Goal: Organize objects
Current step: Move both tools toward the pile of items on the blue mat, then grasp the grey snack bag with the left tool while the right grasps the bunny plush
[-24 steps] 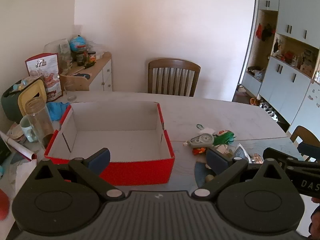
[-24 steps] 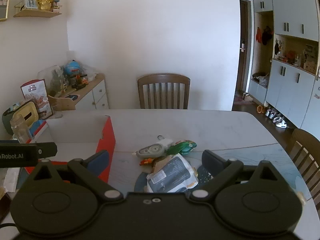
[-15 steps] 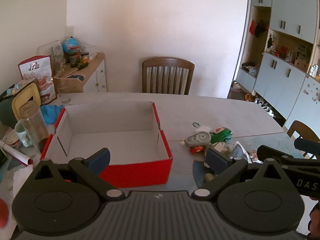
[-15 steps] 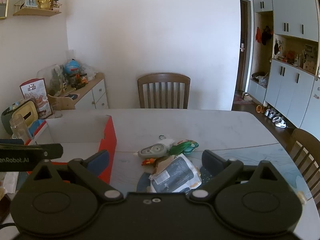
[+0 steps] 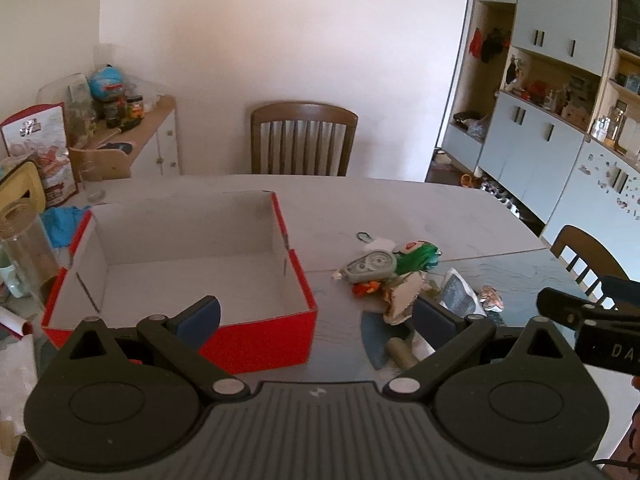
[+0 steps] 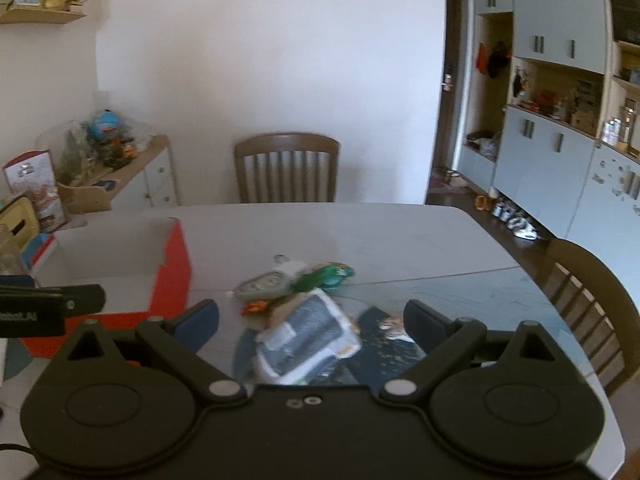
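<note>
An empty red box (image 5: 192,276) with a white inside stands on the pale table (image 5: 400,208); its red side (image 6: 172,276) shows at the left of the right wrist view. Right of it lies a small heap: a grey tape dispenser (image 5: 370,266) (image 6: 264,284), a green toy (image 5: 418,256) (image 6: 326,274), a small orange piece (image 5: 365,288), crumpled brown paper (image 5: 404,296) and a dark packet (image 6: 308,340) (image 5: 458,294). My left gripper (image 5: 316,316) hovers open over the box's near right corner, holding nothing. My right gripper (image 6: 312,318) is open above the dark packet, apart from it.
A wooden chair (image 5: 304,138) stands at the table's far side and another (image 6: 588,300) at the right. A clear jar (image 5: 24,248), a blue cloth (image 5: 66,218) and a snack bag (image 5: 38,152) crowd the left edge. Cabinets (image 5: 552,120) line the right wall.
Both views have shifted: the box and heap have moved rightward and closer in the frames. The right wrist view is now blurred. Both grippers stay open and empty.
</note>
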